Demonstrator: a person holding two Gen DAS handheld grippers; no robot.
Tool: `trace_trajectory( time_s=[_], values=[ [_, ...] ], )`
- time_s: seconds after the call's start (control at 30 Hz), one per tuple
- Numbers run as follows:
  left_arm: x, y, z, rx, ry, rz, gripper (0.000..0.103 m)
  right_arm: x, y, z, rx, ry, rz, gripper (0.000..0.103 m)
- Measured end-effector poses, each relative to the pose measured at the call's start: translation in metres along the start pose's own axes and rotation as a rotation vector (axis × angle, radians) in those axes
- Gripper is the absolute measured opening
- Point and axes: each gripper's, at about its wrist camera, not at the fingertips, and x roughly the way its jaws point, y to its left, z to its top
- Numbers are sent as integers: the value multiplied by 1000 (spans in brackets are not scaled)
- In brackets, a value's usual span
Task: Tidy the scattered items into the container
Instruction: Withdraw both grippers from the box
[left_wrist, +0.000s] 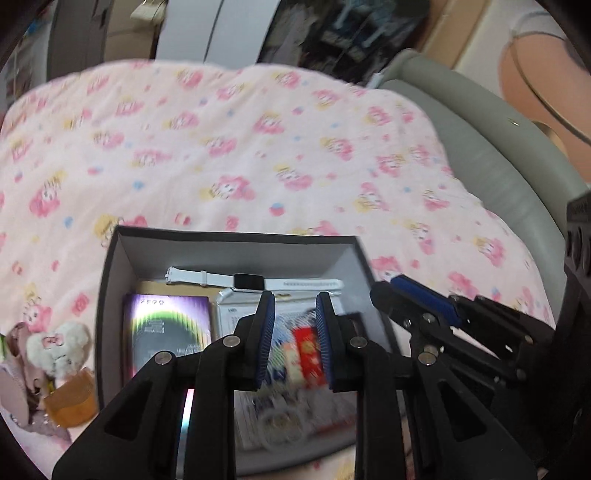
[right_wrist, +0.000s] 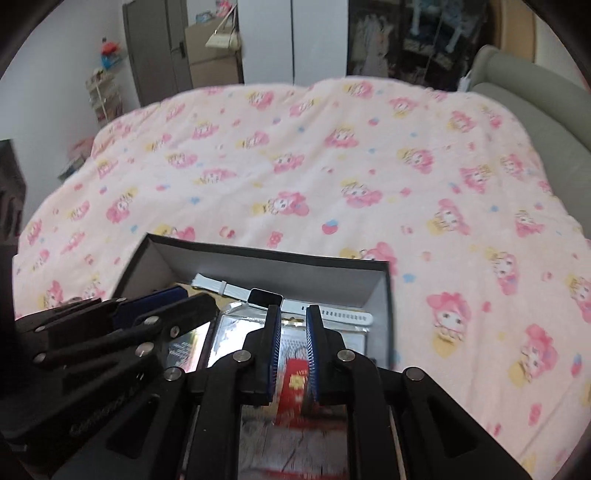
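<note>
Both my left gripper (left_wrist: 294, 339) and right gripper (right_wrist: 290, 354) hang over the box (left_wrist: 236, 242), fingers slightly spread and holding nothing; next I'd fetch the plush toy (left_wrist: 59, 350) left of the box.

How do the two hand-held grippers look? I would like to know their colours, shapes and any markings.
Both the left gripper and the right gripper are black plastic linkages joined by round silver pins, with triangular cut-outs in the arms. Their fingers carry ribbed blue pads. The left gripper's body shows embossed lettering, too blurred to read. No cables show.
</note>
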Motion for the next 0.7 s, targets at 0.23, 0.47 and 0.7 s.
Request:
trace_trajectory(
  time_s=[0.23, 0.47, 0.7],
  values=[
    [-68, -12, -23, 39, -29, -4, 21, -64, 14, -24, 4, -60, 40, 11],
    [-117, 0, -49, 35, -33, 44, 21, -102, 50, -45, -21, -79, 67, 11],
    [-156, 50, -80, -25, -36, 158, 20, -108, 113, -65, -116, -68, 173, 11]
  ],
)
